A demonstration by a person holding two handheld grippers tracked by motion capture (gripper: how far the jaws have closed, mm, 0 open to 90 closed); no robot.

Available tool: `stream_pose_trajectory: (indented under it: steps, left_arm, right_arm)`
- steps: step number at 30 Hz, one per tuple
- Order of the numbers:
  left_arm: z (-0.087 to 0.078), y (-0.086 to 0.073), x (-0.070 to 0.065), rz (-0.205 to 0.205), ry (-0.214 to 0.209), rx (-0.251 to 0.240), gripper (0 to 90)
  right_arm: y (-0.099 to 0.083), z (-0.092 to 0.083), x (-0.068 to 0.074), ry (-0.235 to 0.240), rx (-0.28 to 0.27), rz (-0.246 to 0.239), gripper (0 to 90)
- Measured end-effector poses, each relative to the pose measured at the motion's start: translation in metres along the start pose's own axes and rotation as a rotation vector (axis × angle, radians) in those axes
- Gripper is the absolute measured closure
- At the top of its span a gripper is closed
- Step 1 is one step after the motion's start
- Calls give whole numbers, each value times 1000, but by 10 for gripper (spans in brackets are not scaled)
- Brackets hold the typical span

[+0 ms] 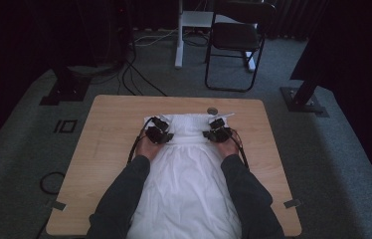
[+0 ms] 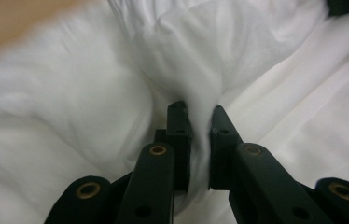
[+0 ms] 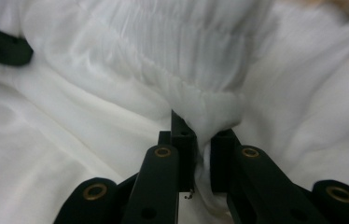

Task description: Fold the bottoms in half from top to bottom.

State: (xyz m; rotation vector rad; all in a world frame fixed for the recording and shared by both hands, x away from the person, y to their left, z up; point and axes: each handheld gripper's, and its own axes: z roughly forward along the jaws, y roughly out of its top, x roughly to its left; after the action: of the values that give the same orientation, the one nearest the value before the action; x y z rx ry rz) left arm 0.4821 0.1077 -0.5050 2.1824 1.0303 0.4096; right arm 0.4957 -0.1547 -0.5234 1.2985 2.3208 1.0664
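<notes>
A white garment (image 1: 186,174) with a gathered elastic band (image 1: 190,122) at its far end lies along the middle of the wooden table (image 1: 109,134). My left gripper (image 1: 160,130) is at the band's left side, shut on a pinch of the white cloth (image 2: 200,100). At the band's right side my right gripper (image 1: 217,129) is shut on a fold of the gathered cloth (image 3: 210,109). In the left gripper view the jaws (image 2: 199,116) squeeze the fabric between them. The right gripper view has its jaws (image 3: 201,135) closed on the bunched band. Both forearms rest on the garment.
A small round grey object (image 1: 212,110) lies on the table just beyond the band. A black chair (image 1: 236,42) and a white stand (image 1: 180,35) are on the carpet past the table. Cables (image 1: 134,79) trail on the floor at the far left. Bare wood flanks the garment.
</notes>
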Motion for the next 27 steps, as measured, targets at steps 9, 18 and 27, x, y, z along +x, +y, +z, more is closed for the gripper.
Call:
stream_pose_trajectory:
  steps: [9,18,27]
  left_arm:
    - [-103,53,-23,37,-53,-333,835]
    - [-129,-2,-62,113,-125,-285,833]
    - [-102,-88,-88,123,-159,-129,829]
  right_arm:
    - [44,-102,2,-2,-353,-6,849]
    - [-1,-147,42,6,-308,-148,848]
    - [-83,-132,79,68,-157,-208,846]
